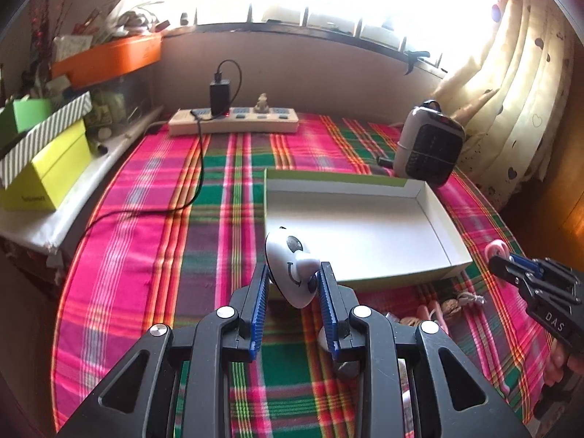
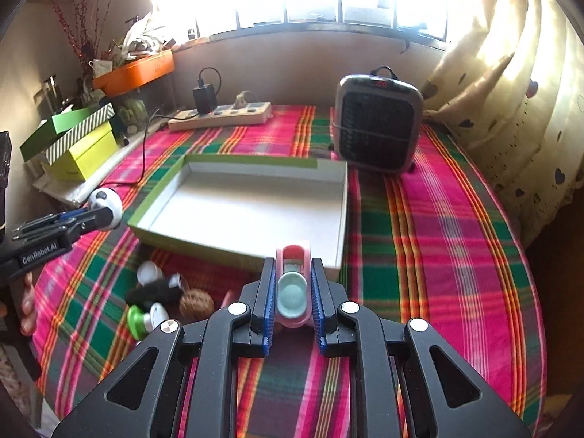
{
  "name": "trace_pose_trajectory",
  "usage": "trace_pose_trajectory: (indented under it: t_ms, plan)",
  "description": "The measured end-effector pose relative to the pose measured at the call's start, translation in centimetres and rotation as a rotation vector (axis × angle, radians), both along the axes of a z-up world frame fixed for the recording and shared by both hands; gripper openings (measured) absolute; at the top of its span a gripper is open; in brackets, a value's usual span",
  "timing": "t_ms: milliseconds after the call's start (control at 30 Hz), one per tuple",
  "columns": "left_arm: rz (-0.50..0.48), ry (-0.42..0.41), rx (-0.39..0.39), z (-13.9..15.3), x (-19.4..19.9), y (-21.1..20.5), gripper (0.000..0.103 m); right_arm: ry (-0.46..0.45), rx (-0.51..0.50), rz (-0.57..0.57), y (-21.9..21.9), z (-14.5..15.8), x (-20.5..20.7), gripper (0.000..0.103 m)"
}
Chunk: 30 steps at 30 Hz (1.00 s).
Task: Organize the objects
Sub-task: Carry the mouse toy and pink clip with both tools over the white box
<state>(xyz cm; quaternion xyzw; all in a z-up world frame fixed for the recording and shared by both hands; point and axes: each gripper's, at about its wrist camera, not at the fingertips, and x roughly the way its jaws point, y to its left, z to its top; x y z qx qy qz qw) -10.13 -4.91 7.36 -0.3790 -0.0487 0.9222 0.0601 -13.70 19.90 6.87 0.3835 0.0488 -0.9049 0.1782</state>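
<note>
My left gripper is shut on a white round panda-face toy and holds it above the plaid cloth, by the near left corner of the open white box. My right gripper is shut on a pink clip-like object with a teal pad, just in front of the box's near edge. The left gripper with the panda toy shows at the left in the right wrist view. The right gripper shows at the right in the left wrist view.
Small items lie in front of the box: a walnut, a black furry piece, white and green caps. A grey heater stands behind the box. A power strip lies at the back. Boxes are stacked at left.
</note>
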Motion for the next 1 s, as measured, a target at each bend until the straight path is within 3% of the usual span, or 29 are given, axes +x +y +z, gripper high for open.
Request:
trace_pose_trajectory:
  t_ms: [467,1000]
  plan:
    - [-0.066,-0.028,-0.002,0.2,-5.5,1.8,0.025,-0.023,0.034,0.028,-2.7,0.6,-6.4,0.018]
    - [-0.078,-0.127,-0.004,-3.7,-12.2,2.7,0.025,-0.129,0.066,0.030,-5.1,-3.7,-13.3,0.018]
